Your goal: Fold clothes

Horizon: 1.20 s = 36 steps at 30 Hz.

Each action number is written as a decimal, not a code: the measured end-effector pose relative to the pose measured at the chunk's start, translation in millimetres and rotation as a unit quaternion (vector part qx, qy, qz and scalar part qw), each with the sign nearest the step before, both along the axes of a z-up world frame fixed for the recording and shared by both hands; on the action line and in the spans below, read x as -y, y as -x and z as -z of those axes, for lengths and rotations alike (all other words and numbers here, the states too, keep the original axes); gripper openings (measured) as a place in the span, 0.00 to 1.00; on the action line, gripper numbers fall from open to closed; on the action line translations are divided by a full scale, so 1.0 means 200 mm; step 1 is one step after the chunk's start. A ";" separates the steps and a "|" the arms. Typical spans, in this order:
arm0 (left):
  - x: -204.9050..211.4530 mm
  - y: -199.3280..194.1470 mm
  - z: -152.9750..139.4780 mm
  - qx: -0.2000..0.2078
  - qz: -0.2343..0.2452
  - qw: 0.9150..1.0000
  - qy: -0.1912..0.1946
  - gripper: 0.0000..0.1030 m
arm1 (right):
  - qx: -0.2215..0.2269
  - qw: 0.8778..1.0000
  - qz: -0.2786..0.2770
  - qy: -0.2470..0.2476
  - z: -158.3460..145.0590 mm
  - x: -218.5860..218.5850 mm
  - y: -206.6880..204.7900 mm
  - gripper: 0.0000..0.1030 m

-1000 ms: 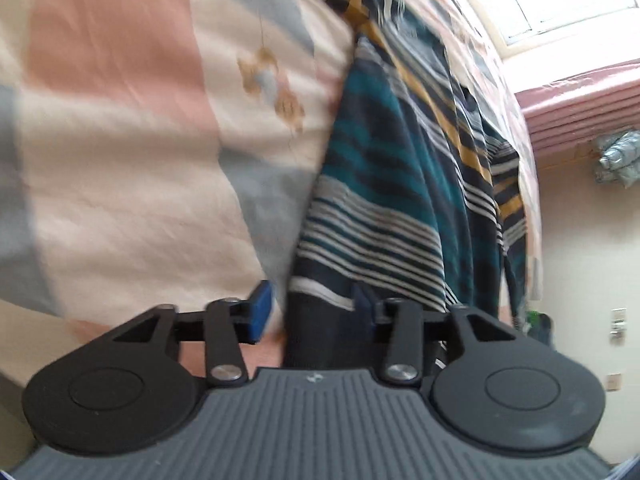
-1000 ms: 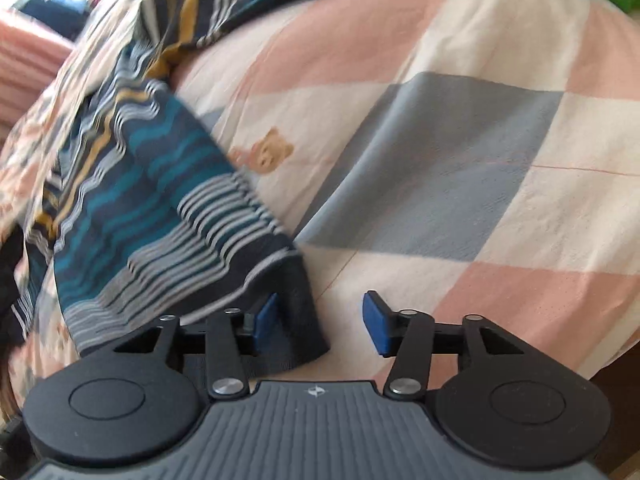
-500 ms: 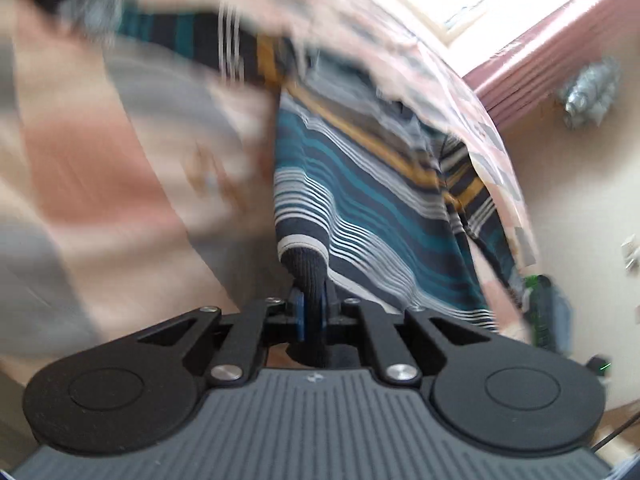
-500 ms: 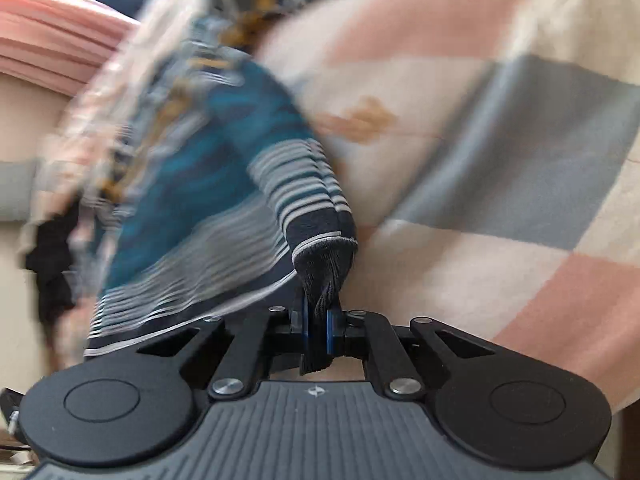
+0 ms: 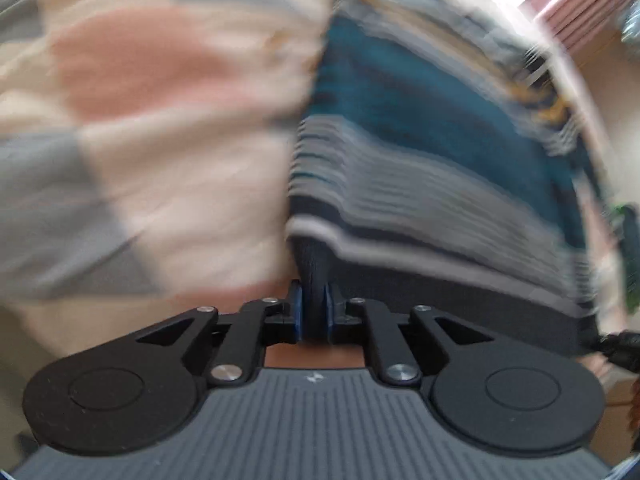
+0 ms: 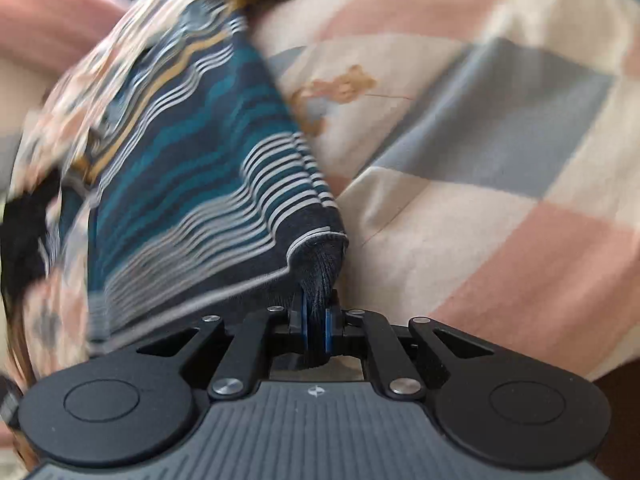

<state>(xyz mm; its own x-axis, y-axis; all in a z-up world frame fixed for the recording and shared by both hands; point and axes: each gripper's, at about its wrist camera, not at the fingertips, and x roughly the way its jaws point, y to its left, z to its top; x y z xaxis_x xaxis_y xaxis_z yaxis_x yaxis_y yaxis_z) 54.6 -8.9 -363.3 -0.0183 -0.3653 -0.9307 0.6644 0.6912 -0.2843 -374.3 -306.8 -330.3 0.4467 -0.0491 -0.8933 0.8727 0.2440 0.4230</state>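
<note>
i have the left gripper (image 5: 314, 312) with its jaws easing open a touch, yet the blue pads still pinch the dark hem of the striped sweater (image 5: 420, 152) between them. my right gripper (image 6: 316, 330) has its jaws closed tight on another bunched bit of that same hem. the sweater, banded teal, navy, white and mustard, stretches away from both grippers over the checked bedspread (image 6: 500, 128) of pink, grey and cream squares. the left view is badly blurred.
</note>
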 end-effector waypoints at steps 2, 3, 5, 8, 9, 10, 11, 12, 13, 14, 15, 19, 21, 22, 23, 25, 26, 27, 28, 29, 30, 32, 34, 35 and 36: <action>0.00 -0.01 -0.10 0.022 -0.005 1.000 -0.004 0.09 | -0.035 0.999 0.009 -0.035 0.06 0.03 -0.02 0.12; 0.01 -0.01 -0.16 0.042 0.004 0.999 0.000 0.10 | -0.040 0.999 0.014 -0.030 0.04 0.04 -0.03 0.14; 0.07 0.01 -0.27 0.069 0.023 0.997 0.028 0.10 | -0.065 0.997 0.001 0.046 -0.09 0.04 -0.08 0.20; 0.24 0.05 -0.26 0.059 0.051 0.995 0.064 0.15 | -0.071 0.986 -0.034 0.149 -0.21 0.06 -0.17 0.29; 0.31 0.08 -0.24 0.053 0.062 0.994 0.071 0.15 | -0.059 0.986 -0.041 0.153 -0.20 0.08 -0.19 0.29; 0.39 0.11 -0.17 0.046 0.078 0.994 0.060 0.15 | -0.053 0.988 -0.047 0.136 -0.15 0.09 -0.22 0.28; 0.45 0.14 -0.10 0.039 0.096 0.994 0.027 0.15 | -0.049 0.991 -0.052 0.115 -0.09 0.11 -0.24 0.28; 0.51 0.18 -0.02 0.033 0.113 0.993 -0.011 0.14 | -0.055 0.992 -0.059 0.094 -0.02 0.10 -0.26 0.28; 0.54 0.21 -0.01 0.042 0.126 0.991 -0.027 0.13 | -0.069 0.993 -0.064 0.071 0.03 0.09 -0.27 0.28; 0.56 0.22 -0.03 0.051 0.135 0.989 -0.024 0.12 | -0.070 0.995 -0.057 0.046 0.06 0.09 -0.25 0.26; 0.56 0.22 -0.08 0.052 0.137 0.989 -0.011 0.14 | -0.053 0.998 -0.033 0.029 0.03 0.11 -0.19 0.24; 0.60 0.15 -0.19 0.053 0.099 0.994 0.005 0.15 | 0.014 0.991 0.130 0.040 -0.10 0.37 0.14 0.28; 0.65 0.10 -0.20 0.045 0.073 0.996 0.004 0.15 | 0.043 0.970 0.228 0.071 -0.10 0.59 0.33 0.37; 0.68 0.07 -0.19 0.037 0.059 0.998 0.002 0.15 | 0.062 0.955 0.275 0.089 -0.07 0.69 0.41 0.40; 0.72 0.05 -0.17 0.030 0.050 0.998 -0.003 0.15 | 0.081 0.938 0.321 0.106 -0.05 0.80 0.49 0.41; 0.77 0.02 -0.15 0.019 0.042 0.999 -0.006 0.15 | 0.095 0.906 0.395 0.123 0.02 1.00 0.61 0.43; 0.77 0.00 -0.15 0.016 0.043 0.999 -0.006 0.16 | 0.093 0.891 0.425 0.127 0.06 1.10 0.65 0.45; 0.76 -0.01 -0.16 0.014 0.045 0.999 -0.005 0.18 | 0.084 0.878 0.452 0.132 0.09 1.18 0.68 0.54; 0.77 -0.02 -0.15 0.012 0.046 0.999 -0.005 0.19 | 0.075 0.871 0.469 0.128 0.14 1.24 0.72 0.65; 0.79 -0.02 -0.14 0.008 0.045 0.999 -0.006 0.19 | 0.066 0.865 0.483 0.122 0.18 1.29 0.75 0.68; 0.81 -0.03 -0.13 0.003 0.044 0.999 -0.007 0.19 | 0.058 0.858 0.497 0.116 0.23 1.35 0.79 0.68; 0.84 -0.03 -0.13 0.003 0.045 0.999 -0.006 0.19 | 0.067 0.849 0.512 0.113 0.28 1.39 0.80 0.54; 0.87 -0.04 -0.13 0.005 0.052 0.999 0.001 0.19 | 0.088 0.864 0.483 0.114 0.26 1.41 0.80 0.05; 0.87 -0.05 -0.14 0.006 0.054 0.998 0.005 0.19 | 0.089 0.866 0.476 0.125 0.22 1.39 0.80 0.05; 0.88 -0.06 -0.15 0.008 0.057 0.998 0.009 0.19 | 0.091 0.865 0.471 0.145 0.16 1.35 0.80 0.05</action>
<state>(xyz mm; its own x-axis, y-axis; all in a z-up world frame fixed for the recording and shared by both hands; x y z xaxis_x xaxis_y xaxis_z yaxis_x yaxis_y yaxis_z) 66.2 -184.9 -333.2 -0.0465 -0.3785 -0.9245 0.7432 0.6053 -0.2852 -534.7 -576.7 -363.3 0.2188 -0.6784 -0.7013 0.6670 -0.4206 0.6150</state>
